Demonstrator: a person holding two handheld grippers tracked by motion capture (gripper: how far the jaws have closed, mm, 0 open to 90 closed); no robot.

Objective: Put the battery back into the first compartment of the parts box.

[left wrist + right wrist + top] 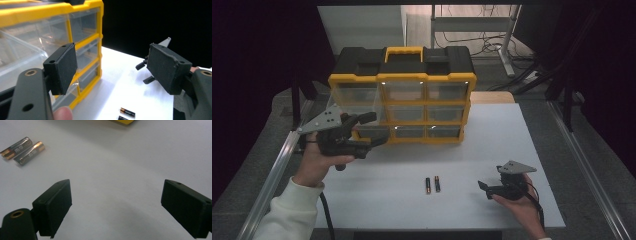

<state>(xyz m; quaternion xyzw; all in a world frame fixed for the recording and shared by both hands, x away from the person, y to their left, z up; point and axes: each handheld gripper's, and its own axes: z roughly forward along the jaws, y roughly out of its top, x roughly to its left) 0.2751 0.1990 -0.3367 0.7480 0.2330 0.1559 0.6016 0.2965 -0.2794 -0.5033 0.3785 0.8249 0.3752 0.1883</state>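
Left gripper [371,131] fingers spread, raised at the organizer's [402,95] left drawers, likely to pull one open. Two batteries [432,184] lie mid-desk [492,135], untouched. Right gripper [486,190] rests low nearby, fingers spread, ready to pick them.

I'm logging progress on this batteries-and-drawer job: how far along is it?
Early. Done: a clear drawer at the left of the yellow organizer already stands pulled out. In hand: the left gripper, fingers apart, hovers at that drawer; the right gripper is open and holds nothing. Left: both AA batteries lie untouched on the white table, probably to be picked up and stowed.
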